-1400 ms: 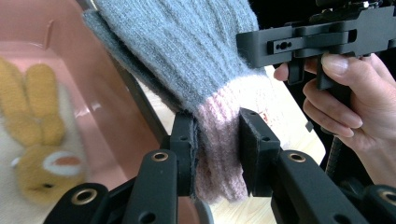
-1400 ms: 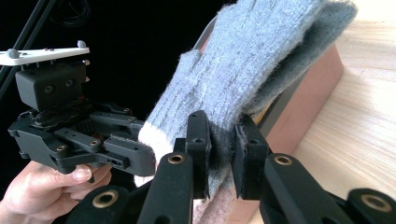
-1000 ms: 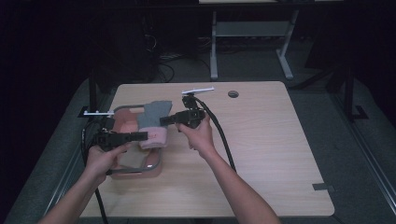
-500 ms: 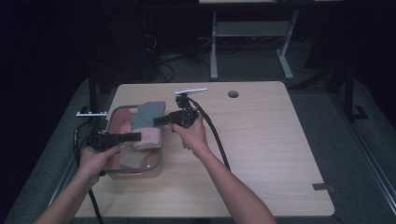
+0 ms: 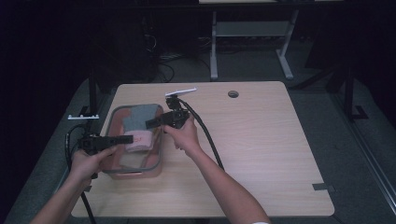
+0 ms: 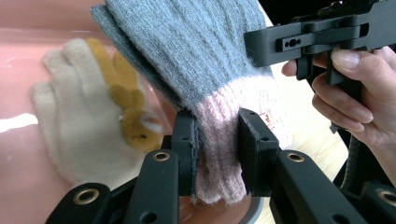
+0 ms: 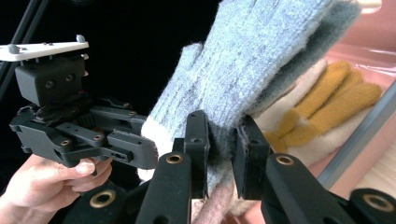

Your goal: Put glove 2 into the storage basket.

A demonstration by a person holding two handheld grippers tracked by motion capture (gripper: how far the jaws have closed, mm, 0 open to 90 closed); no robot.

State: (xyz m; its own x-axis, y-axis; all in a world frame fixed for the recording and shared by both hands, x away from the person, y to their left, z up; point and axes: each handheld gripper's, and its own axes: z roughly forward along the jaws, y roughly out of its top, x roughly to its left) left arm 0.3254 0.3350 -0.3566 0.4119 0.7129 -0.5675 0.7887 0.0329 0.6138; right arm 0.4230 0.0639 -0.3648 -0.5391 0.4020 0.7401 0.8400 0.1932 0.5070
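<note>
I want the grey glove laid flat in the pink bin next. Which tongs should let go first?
Probably the right tongs: they pinch the grey glove mid-edge, while the left tongs clamp its pink cuff over the bin and can steer it down.

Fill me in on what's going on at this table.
A person holds the grey and pink glove over the pink bin with a gripper in each hand. The left gripper is shut on the glove's pink cuff, and the right gripper is shut on its grey part. A cream and mustard glove lies in the bin underneath. The bin sits at the left side of the wooden table.
</note>
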